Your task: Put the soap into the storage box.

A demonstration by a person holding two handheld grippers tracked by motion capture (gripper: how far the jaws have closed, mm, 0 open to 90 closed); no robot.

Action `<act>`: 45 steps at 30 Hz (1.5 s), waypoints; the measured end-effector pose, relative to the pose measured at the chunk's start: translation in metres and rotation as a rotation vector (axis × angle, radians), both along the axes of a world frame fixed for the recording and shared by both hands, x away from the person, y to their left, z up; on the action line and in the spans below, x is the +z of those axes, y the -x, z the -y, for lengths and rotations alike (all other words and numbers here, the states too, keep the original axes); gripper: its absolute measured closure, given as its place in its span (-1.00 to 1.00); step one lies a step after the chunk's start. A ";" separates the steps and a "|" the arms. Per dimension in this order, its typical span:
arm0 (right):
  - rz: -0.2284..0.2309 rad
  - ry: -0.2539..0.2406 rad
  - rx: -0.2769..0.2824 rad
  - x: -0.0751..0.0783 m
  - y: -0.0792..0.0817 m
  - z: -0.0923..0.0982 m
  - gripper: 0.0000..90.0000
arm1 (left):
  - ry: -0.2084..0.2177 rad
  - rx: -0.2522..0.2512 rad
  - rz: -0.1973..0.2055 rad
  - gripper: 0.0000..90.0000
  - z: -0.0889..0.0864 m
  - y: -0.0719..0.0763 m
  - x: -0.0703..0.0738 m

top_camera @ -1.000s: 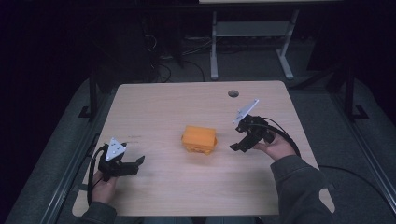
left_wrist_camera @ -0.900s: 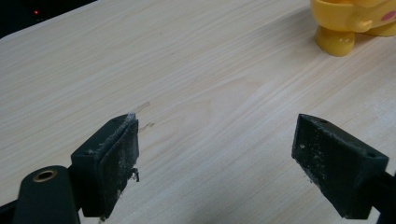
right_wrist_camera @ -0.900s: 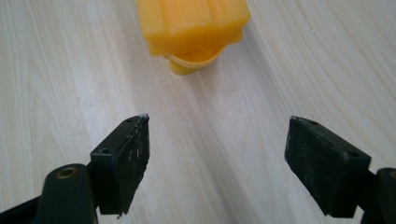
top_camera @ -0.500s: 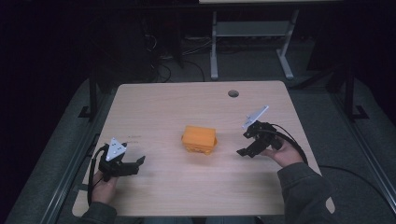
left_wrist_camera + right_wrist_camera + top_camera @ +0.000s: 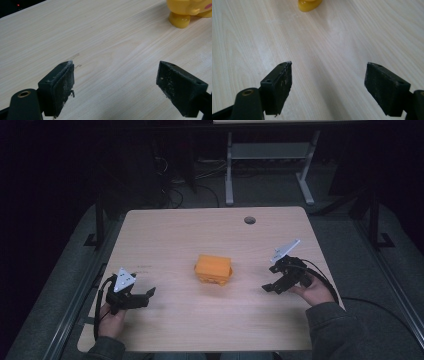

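Observation:
An orange-yellow plastic toy (image 5: 214, 269) with stubby feet rests in the middle of the wooden table (image 5: 190, 235). Its foot (image 5: 179, 20) appears at the top right of the left gripper view, and a yellow part of the toy (image 5: 309, 5) at the top edge of the right gripper view. My left gripper (image 5: 145, 295) lies low at the front left, jaws wide apart with bare wood between them (image 5: 115, 80). My right gripper (image 5: 272, 282) hovers at the right, a hand's width from the toy, open and holding nothing (image 5: 328, 85).
A round cable hole (image 5: 249, 220) sits near the table's far edge. Behind the table stands a grey metal frame (image 5: 270, 155) on a dark floor with cables. Black rails run along both table sides.
My right gripper has drawn back to the right and down toward the table's front, away from the toy. The left gripper and the toy have stayed in place.

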State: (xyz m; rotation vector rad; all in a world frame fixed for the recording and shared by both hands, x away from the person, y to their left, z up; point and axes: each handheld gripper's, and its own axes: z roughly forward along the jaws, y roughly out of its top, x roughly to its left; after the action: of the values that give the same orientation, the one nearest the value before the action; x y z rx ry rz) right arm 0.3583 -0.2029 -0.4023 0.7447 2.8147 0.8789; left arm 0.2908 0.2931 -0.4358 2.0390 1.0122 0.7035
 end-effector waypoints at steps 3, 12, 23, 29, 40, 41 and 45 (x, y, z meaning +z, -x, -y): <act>-0.001 0.001 -0.009 -0.002 0.004 0.004 -0.52 | -0.006 -0.003 -0.001 -0.69 -0.001 0.000 0.000; -0.005 -0.017 -0.036 -0.010 0.016 0.018 -0.52 | -0.010 -0.005 -0.004 -0.69 0.000 0.001 -0.001; -0.021 -0.044 -0.076 -0.025 0.030 0.035 -0.53 | -0.002 -0.005 -0.003 -0.69 0.001 0.001 -0.002; -0.007 -0.050 -0.098 -0.030 0.040 0.044 -0.53 | 0.002 -0.004 0.003 -0.69 0.001 0.002 -0.003; 0.024 -0.079 -0.134 -0.037 0.057 0.059 -0.53 | 0.013 -0.006 0.000 -0.69 0.001 0.003 -0.003; 0.029 -0.084 -0.136 -0.038 0.058 0.060 -0.53 | 0.015 -0.005 0.000 -0.69 0.001 0.003 -0.003; 0.035 -0.096 -0.151 -0.042 0.067 0.064 -0.53 | 0.022 -0.002 -0.001 -0.69 0.001 0.003 -0.003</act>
State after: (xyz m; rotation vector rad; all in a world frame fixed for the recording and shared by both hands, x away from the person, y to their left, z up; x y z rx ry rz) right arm 0.2910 -0.2667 -0.4447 0.9318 2.6603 0.9962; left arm 0.2878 0.2919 -0.4392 2.0217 1.0143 0.6871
